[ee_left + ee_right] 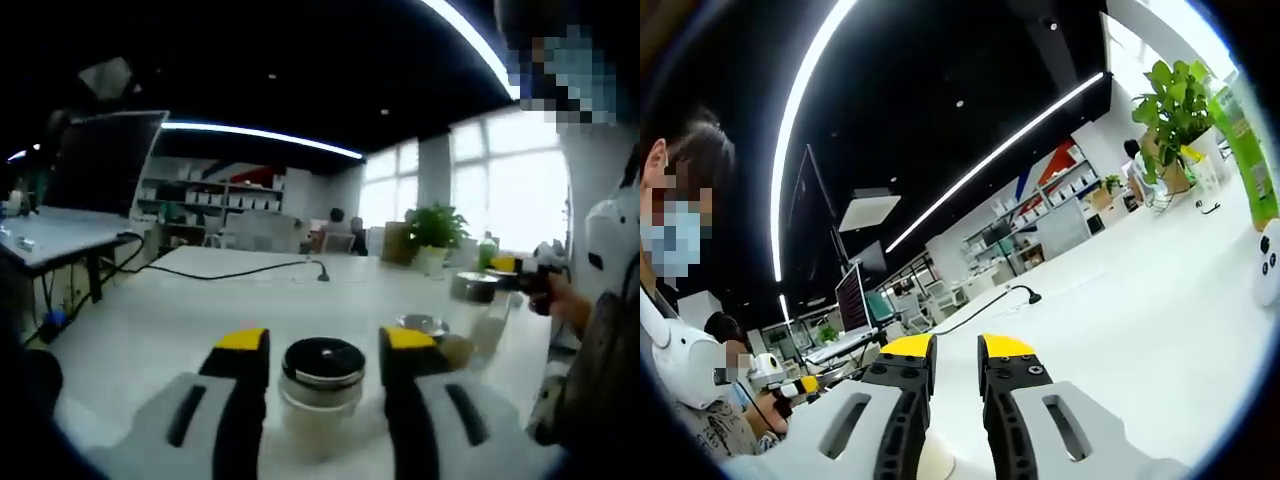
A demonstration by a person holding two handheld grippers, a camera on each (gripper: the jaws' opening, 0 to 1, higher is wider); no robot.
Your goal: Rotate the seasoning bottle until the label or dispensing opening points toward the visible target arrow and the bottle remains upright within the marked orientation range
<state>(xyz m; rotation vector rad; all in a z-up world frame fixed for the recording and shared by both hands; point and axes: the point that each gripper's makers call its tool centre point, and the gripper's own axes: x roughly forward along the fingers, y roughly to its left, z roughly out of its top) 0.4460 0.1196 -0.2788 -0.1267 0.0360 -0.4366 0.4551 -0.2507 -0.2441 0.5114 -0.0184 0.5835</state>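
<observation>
The right tongs (pixel 955 352) stand nearly closed over the white tabletop (pixel 1120 310); a potted plant (pixel 1175 110) sits far ahead, right.

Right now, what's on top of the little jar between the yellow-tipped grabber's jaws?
The jar has a shiny metal cap with a dark, flat top. Nothing sits on the cap. The left gripper has a jaw on each side of the jar. I can't tell what's inside; it is too blurry.
</observation>
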